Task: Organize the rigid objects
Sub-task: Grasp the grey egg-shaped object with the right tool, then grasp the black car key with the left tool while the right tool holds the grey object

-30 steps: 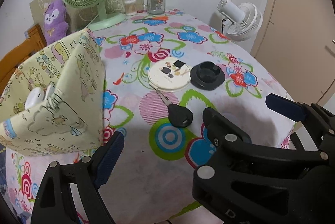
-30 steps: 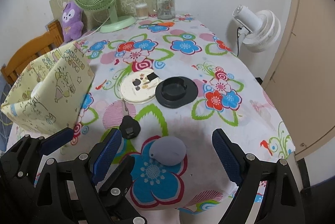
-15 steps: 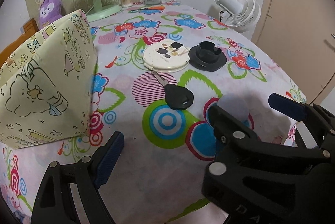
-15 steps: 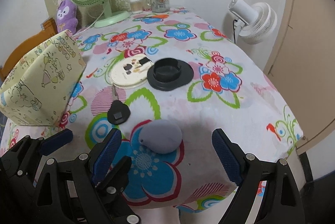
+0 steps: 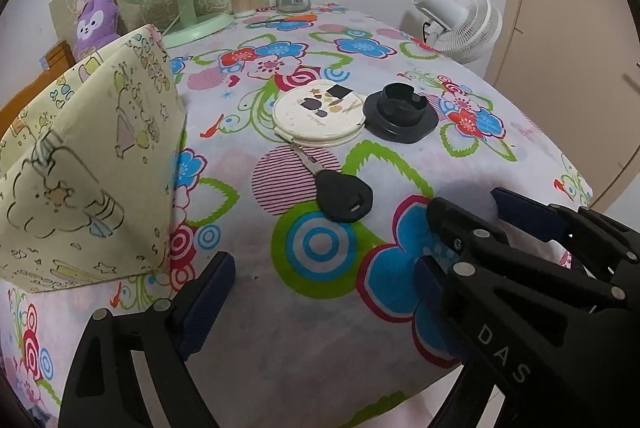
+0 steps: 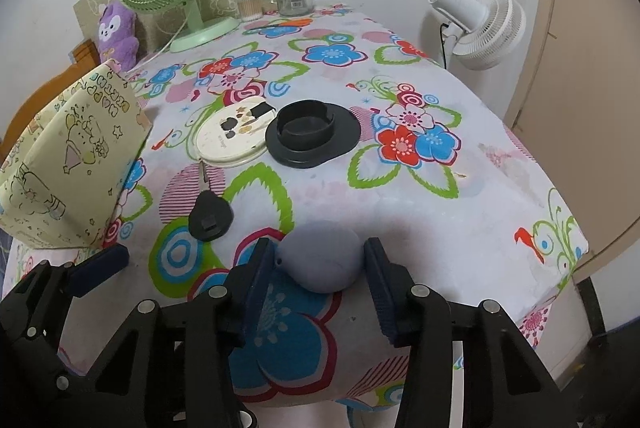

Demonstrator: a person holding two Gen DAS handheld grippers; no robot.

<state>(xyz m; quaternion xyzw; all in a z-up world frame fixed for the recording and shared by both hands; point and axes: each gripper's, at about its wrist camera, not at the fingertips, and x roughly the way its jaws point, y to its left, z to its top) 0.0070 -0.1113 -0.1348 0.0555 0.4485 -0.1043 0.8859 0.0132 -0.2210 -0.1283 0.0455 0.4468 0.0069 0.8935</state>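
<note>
From your left wrist view, your left gripper (image 5: 320, 280) hangs low over the near edge of the tabletop (image 5: 400, 40) with its jaws wide apart and nothing between them; leave it parked there, clear of the black key (image 5: 342, 197) just ahead of it and of the yellow patterned bag (image 5: 88, 164) standing to its left, where these things probably belong. The right gripper's black frame crosses the lower right of this view, and the grey pebble-shaped object (image 5: 468, 200) shows only as a pale dome between its blue pads, so do not judge the grip from here. From your right wrist view, your right gripper (image 6: 320, 264) is closing on that grey pebble-shaped object (image 6: 322, 254), which lies on the flowered cloth near the front edge, right of the key (image 6: 211, 216) and well short of the cream round lid (image 6: 234, 138) and the dark round holder (image 6: 312, 138). Both pads (image 6: 260, 268) sit at its flanks, the left one at its small pointed end, though whether they already press on it I cannot tell. Close squarely across the widest part, because the rounded sides look likely to squirt forward if you pinch too near the front. Once it feels firm, lift straight up before you swing left toward the bag, passing above the key.
</note>
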